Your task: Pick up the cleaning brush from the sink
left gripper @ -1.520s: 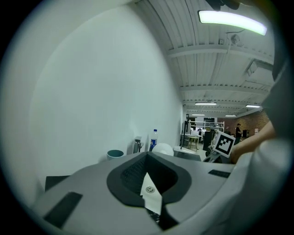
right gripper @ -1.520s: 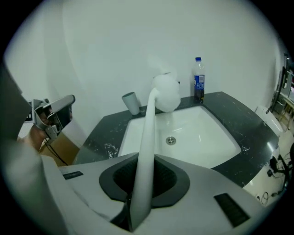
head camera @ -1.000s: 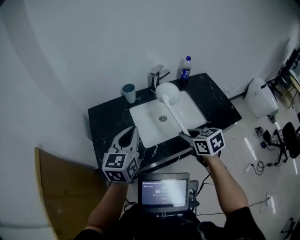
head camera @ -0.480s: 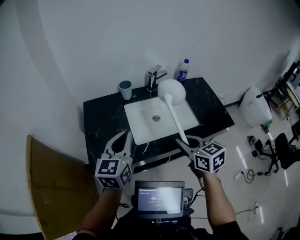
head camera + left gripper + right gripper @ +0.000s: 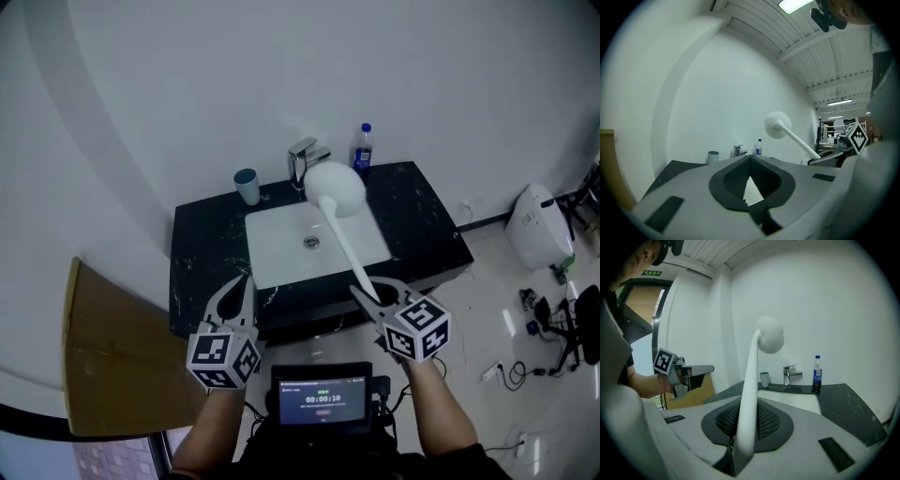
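The cleaning brush (image 5: 336, 189) has a round white head and a long white handle. It hangs in the air above the white sink (image 5: 281, 246), head toward the faucet. My right gripper (image 5: 364, 292) is shut on the lower end of the handle, in front of the counter's near edge. In the right gripper view the handle (image 5: 749, 394) rises from between the jaws to the head (image 5: 769, 336). My left gripper (image 5: 244, 281) hovers level at the left of the sink front, its jaws shut on nothing (image 5: 750, 158). The brush (image 5: 776, 125) shows at its right.
A black stone counter (image 5: 422, 220) surrounds the sink. At its back stand a chrome faucet (image 5: 302, 155), a blue-capped bottle (image 5: 362, 147) and a teal cup (image 5: 247, 185). A brown panel (image 5: 112, 366) leans at the left. A screen (image 5: 323, 396) sits at my chest.
Both grippers have drawn back from the counter toward me. The right one has carried the brush back and a little higher, still shut on its handle.
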